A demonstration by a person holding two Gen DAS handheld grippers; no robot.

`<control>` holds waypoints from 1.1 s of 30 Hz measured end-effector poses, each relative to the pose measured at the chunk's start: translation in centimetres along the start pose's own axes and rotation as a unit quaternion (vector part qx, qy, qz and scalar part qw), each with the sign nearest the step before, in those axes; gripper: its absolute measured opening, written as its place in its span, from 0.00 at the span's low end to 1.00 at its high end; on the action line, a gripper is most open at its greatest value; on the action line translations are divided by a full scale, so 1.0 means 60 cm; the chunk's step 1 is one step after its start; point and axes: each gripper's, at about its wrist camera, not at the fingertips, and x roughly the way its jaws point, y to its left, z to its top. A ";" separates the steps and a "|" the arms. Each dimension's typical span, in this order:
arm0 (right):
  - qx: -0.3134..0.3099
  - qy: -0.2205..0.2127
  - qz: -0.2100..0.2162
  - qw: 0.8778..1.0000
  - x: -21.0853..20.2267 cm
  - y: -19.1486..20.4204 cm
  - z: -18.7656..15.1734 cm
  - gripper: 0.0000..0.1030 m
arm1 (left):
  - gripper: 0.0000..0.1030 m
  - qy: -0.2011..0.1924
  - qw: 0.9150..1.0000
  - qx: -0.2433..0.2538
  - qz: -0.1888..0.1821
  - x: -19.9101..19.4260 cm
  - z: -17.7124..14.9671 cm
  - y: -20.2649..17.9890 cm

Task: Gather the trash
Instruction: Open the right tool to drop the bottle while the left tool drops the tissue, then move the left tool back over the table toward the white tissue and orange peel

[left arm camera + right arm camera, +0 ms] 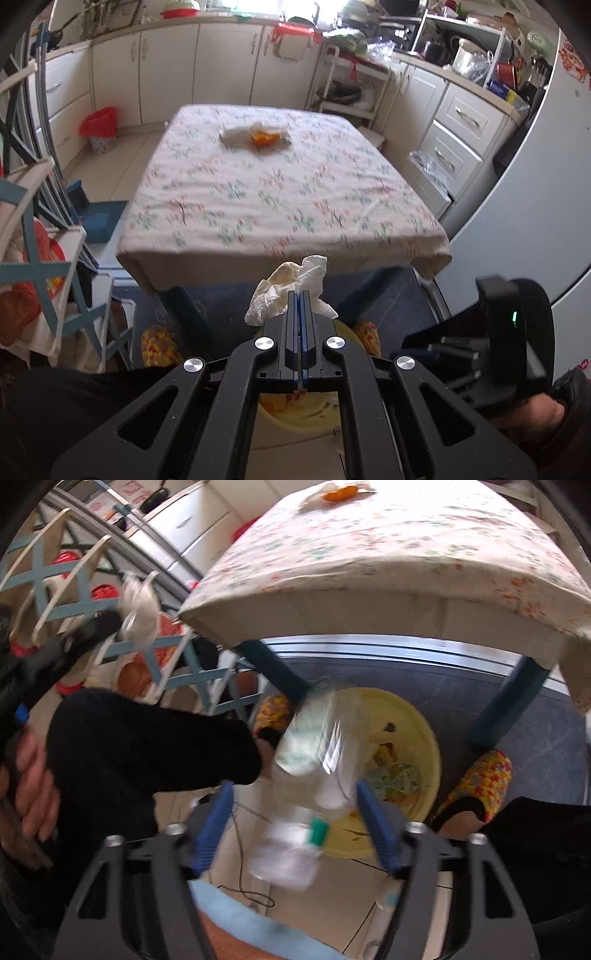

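Pinching a crumpled white paper tissue (291, 290) between fully clenched blue-padded jaws, the left hand-held gripper (300, 295) hangs just off the near edge of the bench (258, 192), which is draped in a floral-patterned white tablecloth. Directly beneath this gripper, on the floor, sits a round pale-yellow plastic basin (424, 731); it already holds scraps of greenish and yellowish wrapper and some small dark bits.

The right hand-held gripper (295, 825) stands with its jaws spread wide. A clear crushed plastic bottle with a green cap (314, 768) shows blurred between the pads, above the basin's near rim; neither pad presses on it, so the grip is released.

Further trash lies on the far part of the bench: a small heap of white tissue with an orange piece (264, 137) in the middle.

A small bin lined with a red plastic bag (99, 129) stands on the floor by the cabinets. Feet in yellow-and-red knitted slippers (480, 779) stand either side of the basin.
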 end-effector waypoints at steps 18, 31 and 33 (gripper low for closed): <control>0.095 -0.146 0.033 0.984 -0.093 -0.054 0.015 0.68 | 0.16 0.174 0.984 0.045 -0.021 0.127 -0.078 -0.062; 0.132 -0.168 0.052 0.975 -0.096 -0.074 0.024 0.72 | 0.86 0.080 0.993 0.013 0.087 0.131 0.059 -0.002; 0.134 -0.164 0.055 0.976 -0.091 -0.075 0.028 0.72 | 0.92 0.037 0.992 0.006 0.122 0.148 0.124 0.029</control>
